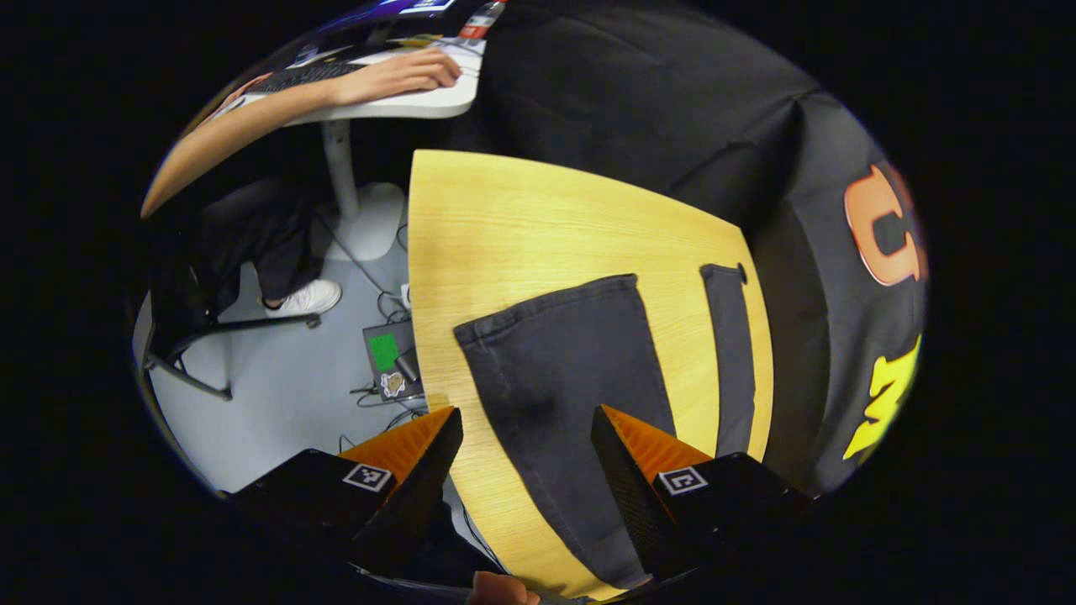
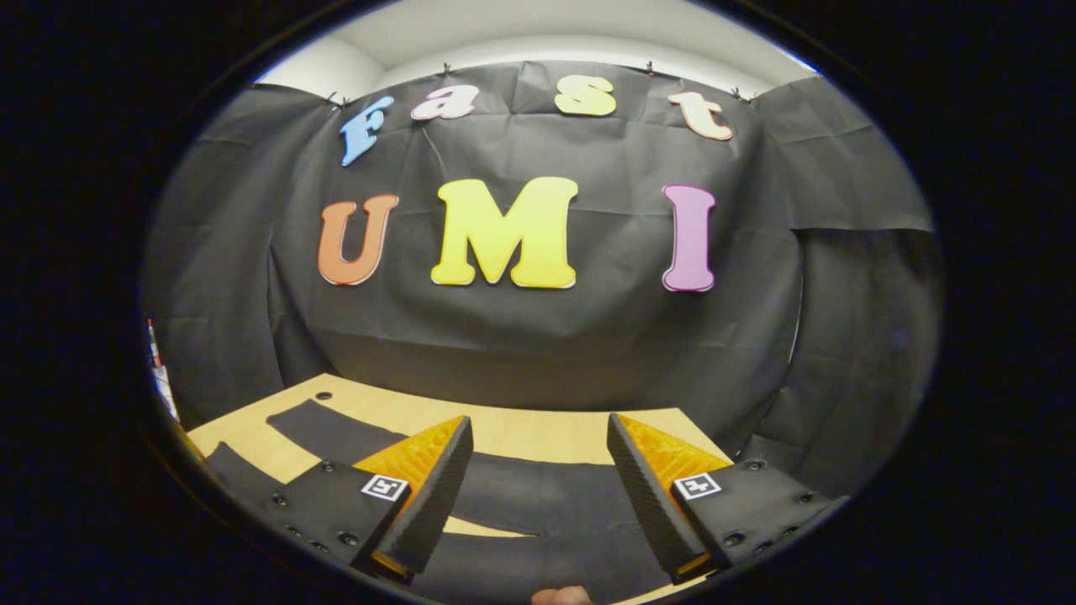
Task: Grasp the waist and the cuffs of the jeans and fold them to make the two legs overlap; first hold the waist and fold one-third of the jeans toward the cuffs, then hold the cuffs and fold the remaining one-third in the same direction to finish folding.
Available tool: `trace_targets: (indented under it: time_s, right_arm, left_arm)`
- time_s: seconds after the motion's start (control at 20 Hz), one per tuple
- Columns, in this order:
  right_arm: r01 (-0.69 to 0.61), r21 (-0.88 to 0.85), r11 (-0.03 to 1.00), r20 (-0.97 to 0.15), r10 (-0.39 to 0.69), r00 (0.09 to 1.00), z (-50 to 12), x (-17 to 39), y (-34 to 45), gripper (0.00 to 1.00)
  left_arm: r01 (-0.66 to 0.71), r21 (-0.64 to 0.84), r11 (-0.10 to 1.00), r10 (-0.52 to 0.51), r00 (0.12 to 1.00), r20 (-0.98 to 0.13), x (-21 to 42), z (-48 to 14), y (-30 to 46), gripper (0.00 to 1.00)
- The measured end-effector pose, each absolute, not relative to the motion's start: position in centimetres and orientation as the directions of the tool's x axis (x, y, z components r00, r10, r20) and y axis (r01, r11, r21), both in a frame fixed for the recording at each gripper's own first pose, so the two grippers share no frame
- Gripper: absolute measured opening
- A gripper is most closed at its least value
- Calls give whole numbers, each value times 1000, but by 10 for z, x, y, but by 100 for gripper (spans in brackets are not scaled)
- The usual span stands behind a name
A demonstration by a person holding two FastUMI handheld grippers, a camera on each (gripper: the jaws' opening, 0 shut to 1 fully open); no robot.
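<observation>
Dark grey jeans (image 1: 563, 378) lie flat on a light wooden table (image 1: 513, 235). In the left gripper view one leg runs up between the fingers to its cuff (image 1: 546, 307), and the other leg (image 1: 730, 353) lies apart to the right. My left gripper (image 1: 525, 420) hovers open above the nearer leg, holding nothing. In the right gripper view the jeans (image 2: 521, 504) spread across the table (image 2: 538, 433), both legs stretching left. My right gripper (image 2: 538, 458) stands open above them with nothing between its fingers.
A person sits at a white desk (image 1: 420, 101) beyond the table's left edge, arm on a keyboard. Cables and a small device (image 1: 388, 361) lie on the grey floor. Black cloth walls close the table's far and right sides.
</observation>
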State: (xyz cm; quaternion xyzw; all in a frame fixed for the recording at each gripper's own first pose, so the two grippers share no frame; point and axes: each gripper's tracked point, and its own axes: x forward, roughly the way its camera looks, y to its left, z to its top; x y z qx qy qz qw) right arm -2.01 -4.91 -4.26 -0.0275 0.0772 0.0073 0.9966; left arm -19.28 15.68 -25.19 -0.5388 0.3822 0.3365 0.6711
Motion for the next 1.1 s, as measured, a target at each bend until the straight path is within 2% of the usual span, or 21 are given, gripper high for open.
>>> trace_targets:
  time_s: [0.3, 0.55, 0.6, 0.65, 0.7, 0.85, 0.9, 0.95, 1.0, 1.1]
  right_arm:
    - [43, -78, 996, -177, -56, 983, -47, -23, -81, 97]
    - [57, -84, 995, -198, -73, 977, -52, -24, -88, 96]
    - [56, -86, 995, -205, -72, 976, -54, -23, -88, 96]
    - [58, -83, 995, -214, -74, 974, -57, -24, -90, 96]
    - [62, -75, 995, -228, -78, 971, -60, -23, -93, 96]
    - [77, -35, 996, -270, -84, 959, -70, -22, -102, 96]
    - [80, -19, 997, -281, -82, 956, -71, -20, -105, 96]
    - [85, 3, 996, -299, -80, 951, -75, -18, -109, 96]
    - [91, 37, 995, -325, -74, 943, -80, -17, -114, 97]
    - [107, 152, 983, -407, -36, 912, -94, -16, -125, 97]
  left_arm:
    - [-875, -465, 133, 26, 472, -881, -184, -255, 163, 99]
    - [-837, -534, 121, 37, 542, -840, -161, -253, 167, 100]
    - [-826, -551, 121, 42, 559, -828, -158, -252, 170, 98]
    - [-815, -568, 119, 42, 575, -817, -154, -252, 169, 88]
    - [-810, -576, 110, 40, 583, -812, -152, -252, 170, 98]
    - [-815, -575, 67, 17, 577, -817, -152, -253, 170, 95]
    - [-803, -592, 71, 18, 594, -804, -149, -250, 171, 100]
    - [-810, -580, 83, 15, 583, -813, -151, -255, 170, 88]
    - [-824, -556, 108, 9, 561, -828, -159, -261, 171, 87]
    - [-818, -565, 106, 9, 569, -822, -159, -266, 171, 43]
